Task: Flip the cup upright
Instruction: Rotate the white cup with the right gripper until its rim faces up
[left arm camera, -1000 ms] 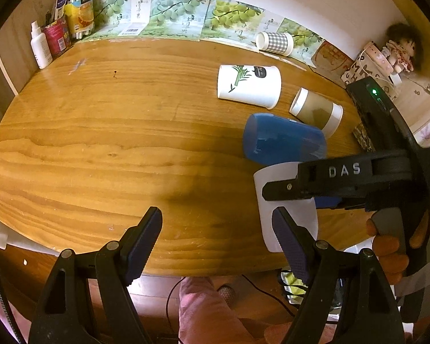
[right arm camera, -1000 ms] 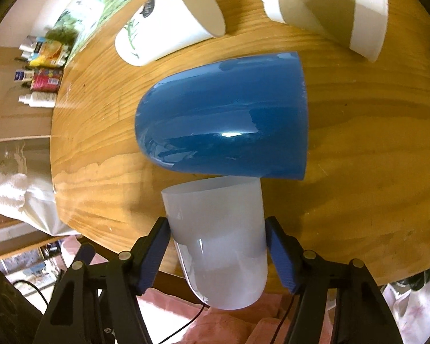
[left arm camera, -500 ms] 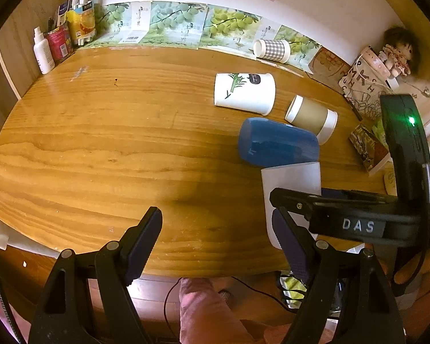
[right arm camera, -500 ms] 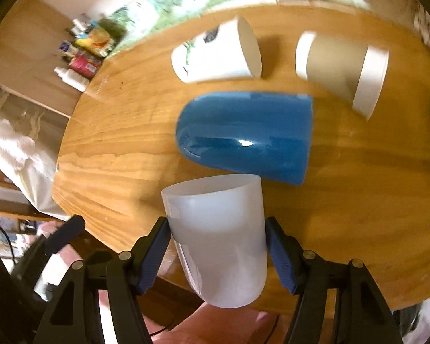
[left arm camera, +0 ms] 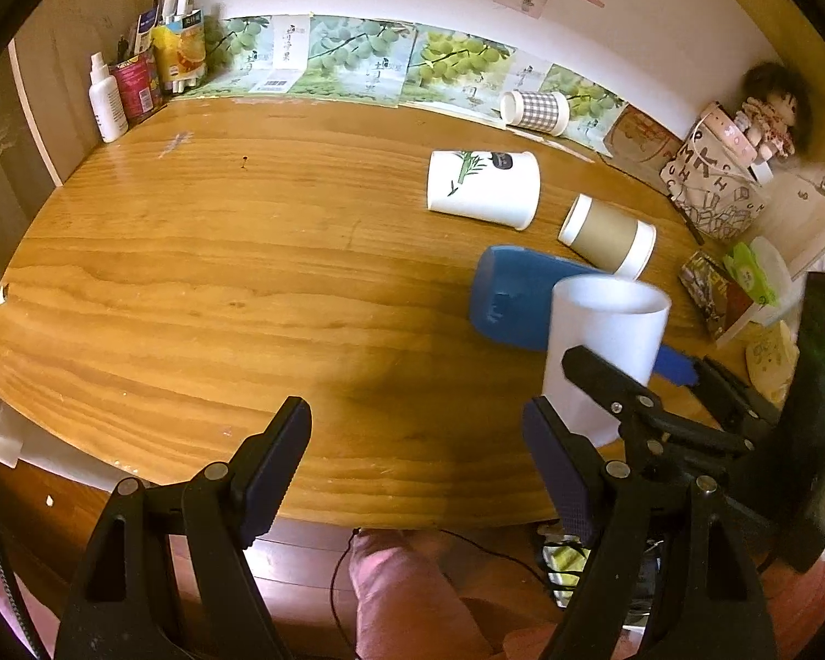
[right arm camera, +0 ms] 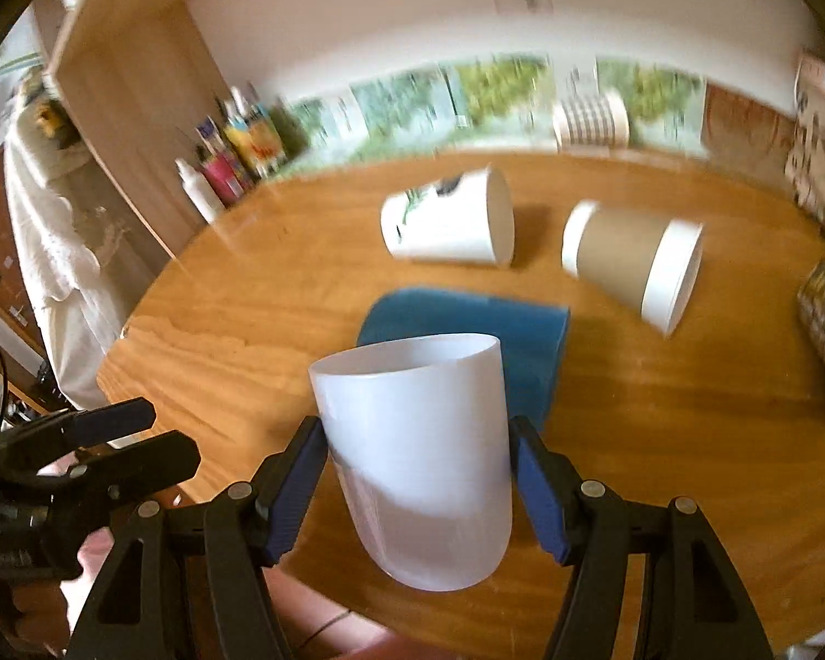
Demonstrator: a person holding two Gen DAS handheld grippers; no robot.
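My right gripper (right arm camera: 421, 476) is shut on a translucent white plastic cup (right arm camera: 418, 451), fingers on both sides. The cup is nearly upright, mouth up, near the table's front right edge; it also shows in the left wrist view (left arm camera: 602, 355) with the right gripper (left arm camera: 627, 385) around it. My left gripper (left arm camera: 415, 459) is open and empty over the front edge, left of the white cup. A blue cup (left arm camera: 514, 297) lies on its side just behind the white cup (right arm camera: 528, 346).
On the wooden table (left arm camera: 220, 275) lie a white leaf-print cup (left arm camera: 484, 187), a brown paper cup (left arm camera: 608, 236) and a checked cup (left arm camera: 536, 110). Bottles and cartons (left arm camera: 137, 82) stand back left. Bag, doll and packets (left arm camera: 726, 187) crowd the right edge.
The right gripper has lifted the white cup and rotated it from lying on its side to nearly upright, mouth up. The left gripper has stayed still and open.
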